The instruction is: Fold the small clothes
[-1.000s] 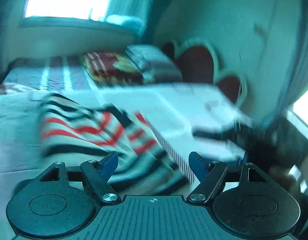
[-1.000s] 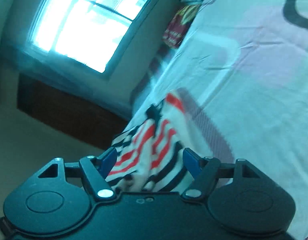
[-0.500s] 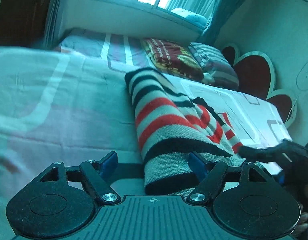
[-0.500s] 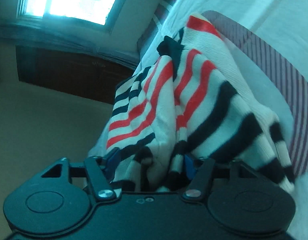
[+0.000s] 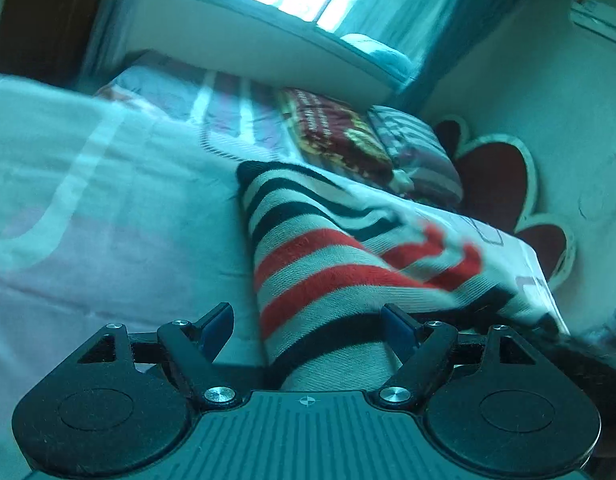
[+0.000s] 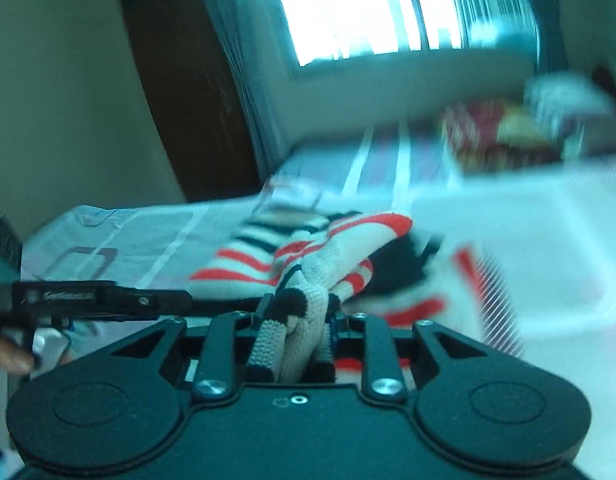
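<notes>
Striped sweater (image 5: 324, 264) on bed (image 5: 107, 220)

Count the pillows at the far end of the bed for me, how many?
2. A dark red patterned pillow lies against the far end, and a grey striped pillow sits right beside it, nearer the heart-shaped headboard. More may hide behind them.

A knitted garment (image 5: 328, 264) striped in cream, black and red is seen on a bedsheet (image 5: 107, 216) of pale pink and lilac, marked with broad white curved bands and a patch of fine dark pinstripes. Blue pads (image 5: 215, 322) are carried on black gripper fingers. A dark red blanket with yellow motifs (image 5: 336, 136) and a grey striped pillow (image 5: 420, 152) are shown near a maroon, white-edged headboard (image 5: 496, 176).
</notes>
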Tool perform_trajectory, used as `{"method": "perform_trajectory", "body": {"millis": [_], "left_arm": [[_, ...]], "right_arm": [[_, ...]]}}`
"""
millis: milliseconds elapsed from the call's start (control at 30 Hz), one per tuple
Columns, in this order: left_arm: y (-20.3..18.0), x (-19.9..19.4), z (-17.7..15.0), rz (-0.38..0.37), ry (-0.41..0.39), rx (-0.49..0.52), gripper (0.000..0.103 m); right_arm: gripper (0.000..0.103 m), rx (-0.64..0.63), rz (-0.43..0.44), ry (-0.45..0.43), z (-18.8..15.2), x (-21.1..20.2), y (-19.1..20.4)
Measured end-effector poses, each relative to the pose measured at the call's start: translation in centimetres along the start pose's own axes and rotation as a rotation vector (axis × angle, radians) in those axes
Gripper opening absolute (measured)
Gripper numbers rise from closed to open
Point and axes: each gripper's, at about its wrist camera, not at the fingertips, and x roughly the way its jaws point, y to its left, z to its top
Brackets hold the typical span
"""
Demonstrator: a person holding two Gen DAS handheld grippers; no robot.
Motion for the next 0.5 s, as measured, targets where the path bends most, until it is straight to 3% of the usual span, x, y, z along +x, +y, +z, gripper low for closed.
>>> {"method": "perform_trajectory", "body": {"millis": [100, 200, 333, 500], "left_arm": [[-2.5, 1.5, -0.1, 0.012, 0.042, 0.087, 0.079], [-4.5, 3.7, -1.0, 0.053, 0.113, 0.167, 0.08], [-4.8, 3.6, -1.2, 0.048, 0.103, 0.136, 0.081], [-4.0, 2.5, -1.5, 0.051, 0.082, 0.115, 0.081]], "right_arm": [[0.024, -0.053, -0.119, 0.007, -1.2, -0.9, -1.2], [0.024, 0.096, -0.14, 0.164, -3.4, 1.8, -5.2], [0.025, 0.136, -0.113, 0.132, -4.0, 1.0, -5.9], [0.024, -0.033, -0.113, 0.07, -3.0, 0.0, -3.8]]}}
